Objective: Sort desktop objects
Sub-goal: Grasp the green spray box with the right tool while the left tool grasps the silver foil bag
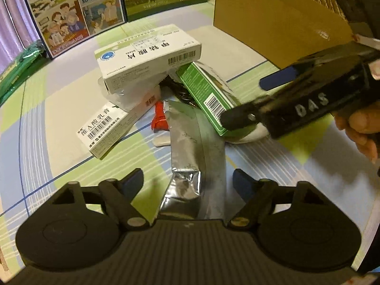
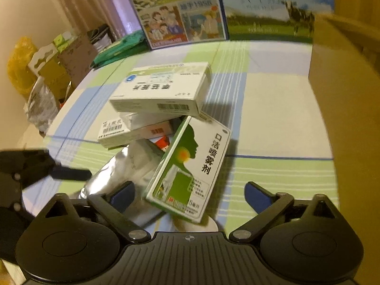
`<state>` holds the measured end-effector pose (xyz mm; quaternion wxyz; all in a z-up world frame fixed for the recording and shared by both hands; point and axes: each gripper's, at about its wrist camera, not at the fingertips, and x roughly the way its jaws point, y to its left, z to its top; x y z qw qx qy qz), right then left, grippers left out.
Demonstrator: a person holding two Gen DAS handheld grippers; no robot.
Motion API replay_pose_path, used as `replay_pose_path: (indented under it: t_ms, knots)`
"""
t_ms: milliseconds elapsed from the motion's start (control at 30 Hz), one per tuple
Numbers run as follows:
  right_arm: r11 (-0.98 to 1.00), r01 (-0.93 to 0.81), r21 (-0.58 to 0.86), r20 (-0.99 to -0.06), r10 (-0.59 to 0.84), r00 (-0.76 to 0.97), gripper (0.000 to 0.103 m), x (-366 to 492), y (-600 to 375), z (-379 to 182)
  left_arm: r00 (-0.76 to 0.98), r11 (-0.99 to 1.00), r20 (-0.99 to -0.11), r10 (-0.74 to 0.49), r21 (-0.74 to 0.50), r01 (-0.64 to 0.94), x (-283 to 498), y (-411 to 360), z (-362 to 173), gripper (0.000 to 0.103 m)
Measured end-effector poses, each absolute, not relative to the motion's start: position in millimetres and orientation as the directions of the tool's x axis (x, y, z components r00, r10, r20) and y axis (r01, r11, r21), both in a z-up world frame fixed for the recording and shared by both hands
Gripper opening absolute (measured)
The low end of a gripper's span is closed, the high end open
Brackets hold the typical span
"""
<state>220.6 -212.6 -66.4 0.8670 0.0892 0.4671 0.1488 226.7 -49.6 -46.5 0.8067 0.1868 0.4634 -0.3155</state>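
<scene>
A pile of objects lies on the checked tablecloth. On top rests a large white medicine box. Under it are a narrow white ointment box, a red packet and a tilted green-and-white spray box. A silver foil pouch reaches toward my left gripper, which is open with the pouch's near end between its fingers. My right gripper is open, its fingers on either side of the spray box's end.
An open cardboard box stands at the right. Milk cartons line the back and green packaging lies at the left. A white rounded object sits under the spray box. A hand holds the right gripper.
</scene>
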Motion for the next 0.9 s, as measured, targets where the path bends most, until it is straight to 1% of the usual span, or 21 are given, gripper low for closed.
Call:
replay_pose_path:
  t_ms: [67,167,200,233,267,300,333,367,433,500,533,633,767,900]
  knots:
    - [0.931,-0.152,0.331,-0.784,0.361,0.505,0.091,228.4,-215.8,-71.4,0.361,0.727,-0.871,-0.333,0.007,0.687,230.8,-50.6,-49.2,0.074]
    - [0.925,-0.128,0.359,-0.787,0.373,0.492,0.086,236.8,-218.7,-75.9,0.348,0.725,-0.875,-0.336,-0.004,0.688,234.9,-52.3,-52.3,0.074]
    - [0.922,-0.117,0.368,-0.789,0.376,0.486,0.082,238.7,-220.2,-77.7,0.344,0.726,-0.876,-0.338,-0.010,0.687,236.2,-52.8,-53.2,0.074]
    - [0.919,-0.108,0.380,-0.789,0.383,0.481,0.078,240.5,-221.2,-79.0,0.342,0.725,-0.877,-0.338,-0.011,0.688,237.1,-53.8,-54.4,0.071]
    - [0.912,-0.099,0.397,-0.786,0.394,0.476,0.077,242.1,-223.4,-80.2,0.340,0.725,-0.879,-0.335,-0.010,0.689,238.0,-55.2,-55.3,0.069]
    - [0.908,-0.093,0.409,-0.786,0.402,0.470,0.073,243.5,-224.2,-81.0,0.338,0.724,-0.880,-0.333,-0.009,0.689,238.7,-56.0,-56.5,0.068]
    - [0.903,-0.094,0.420,-0.783,0.413,0.466,0.065,244.2,-225.0,-81.3,0.333,0.725,-0.881,-0.336,-0.016,0.689,239.3,-56.6,-57.5,0.065]
    - [0.900,-0.098,0.424,-0.781,0.418,0.463,0.060,244.5,-224.9,-80.5,0.327,0.726,-0.883,-0.337,-0.022,0.687,239.3,-57.5,-58.0,0.063]
    - [0.915,-0.102,0.391,-0.795,0.391,0.463,0.058,242.8,-223.8,-77.1,0.317,0.719,-0.886,-0.338,-0.025,0.694,237.3,-60.5,-58.7,0.046]
    - [0.925,-0.119,0.360,-0.804,0.372,0.464,0.056,238.5,-221.1,-73.2,0.320,0.717,-0.889,-0.326,-0.012,0.697,233.5,-62.9,-58.3,0.044]
    - [0.930,-0.126,0.344,-0.808,0.362,0.465,0.055,235.0,-220.3,-70.7,0.321,0.714,-0.891,-0.320,-0.004,0.700,231.5,-63.9,-57.6,0.040]
    - [0.942,-0.151,0.300,-0.818,0.336,0.467,0.054,219.1,-219.6,-60.2,0.314,0.716,-0.896,-0.313,-0.005,0.698,223.4,-63.0,-53.7,0.034]
    - [0.955,-0.199,0.222,-0.839,0.291,0.461,0.053,187.1,-214.8,-46.4,0.304,0.708,-0.909,-0.285,0.015,0.706,202.8,-61.0,-49.6,0.032]
    - [0.955,-0.226,0.191,-0.861,0.274,0.428,0.053,146.6,-214.5,-40.7,0.279,0.702,-0.920,-0.274,0.007,0.712,172.7,-58.3,-46.5,0.031]
